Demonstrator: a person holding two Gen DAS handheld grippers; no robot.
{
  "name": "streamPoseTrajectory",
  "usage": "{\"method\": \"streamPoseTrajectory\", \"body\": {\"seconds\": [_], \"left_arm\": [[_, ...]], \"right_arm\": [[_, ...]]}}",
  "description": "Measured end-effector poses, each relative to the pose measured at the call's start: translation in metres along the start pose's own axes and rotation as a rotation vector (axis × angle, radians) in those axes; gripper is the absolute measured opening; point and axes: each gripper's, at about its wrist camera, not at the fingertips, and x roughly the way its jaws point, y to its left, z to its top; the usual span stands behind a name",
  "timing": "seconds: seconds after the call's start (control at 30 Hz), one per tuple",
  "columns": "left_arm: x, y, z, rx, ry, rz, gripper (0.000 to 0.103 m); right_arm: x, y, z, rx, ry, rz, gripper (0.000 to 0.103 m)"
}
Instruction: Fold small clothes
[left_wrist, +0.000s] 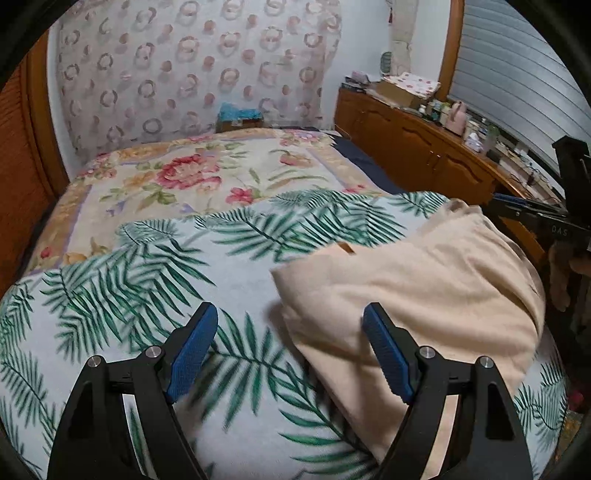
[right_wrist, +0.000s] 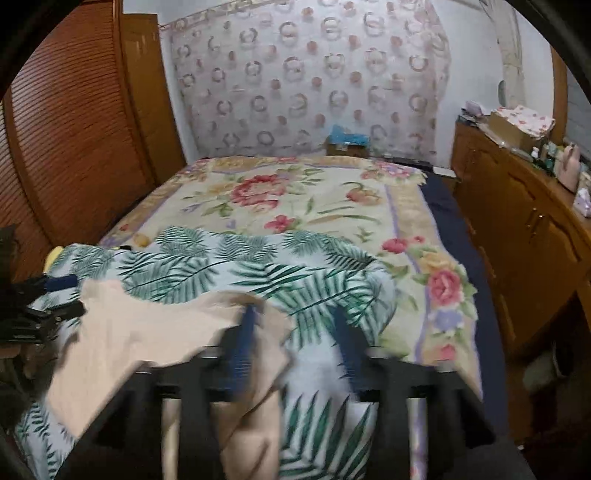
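the peach garment (left_wrist: 417, 291) lies rumpled on the palm-leaf cover of the bed (left_wrist: 207, 173), both the left gripper (left_wrist: 290, 345) and right gripper (right_wrist: 295, 343) spread wide and empty beside it, probably between folds.

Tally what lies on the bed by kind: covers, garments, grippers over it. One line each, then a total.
Covers: 2, the palm-leaf sheet and the floral blanket beneath it.
Garments: 1, the peach garment.
Grippers: 2, the left gripper and the right gripper, both open.
Total: 5
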Motion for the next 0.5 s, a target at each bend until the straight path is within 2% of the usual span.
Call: {"method": "streamPoseTrajectory", "body": {"seconds": [0.1,0.23,0.43,0.5], "left_arm": [[0.005,-0.003,-0.002,-0.007,0.029,-0.036,0.079],[0.012,-0.002,-0.005,-0.044,0.071,-0.094,0.06],[0.019,-0.01,-0.001,-0.034,0.084,-0.095,0.059],[0.02,-0.012,0.0,-0.032,0.082,-0.113,0.048]], "right_arm": [[0.002,-0.004,-0.004,-0.001,0.05,0.05,0.063],[0.018,-0.007,-0.008,0.012,0.128,0.071,0.063],[0.038,-0.016,-0.01,0.04,0.196,0.085,0.064],[0.039,-0.016,-0.007,0.04,0.195,0.089,0.064]]}}
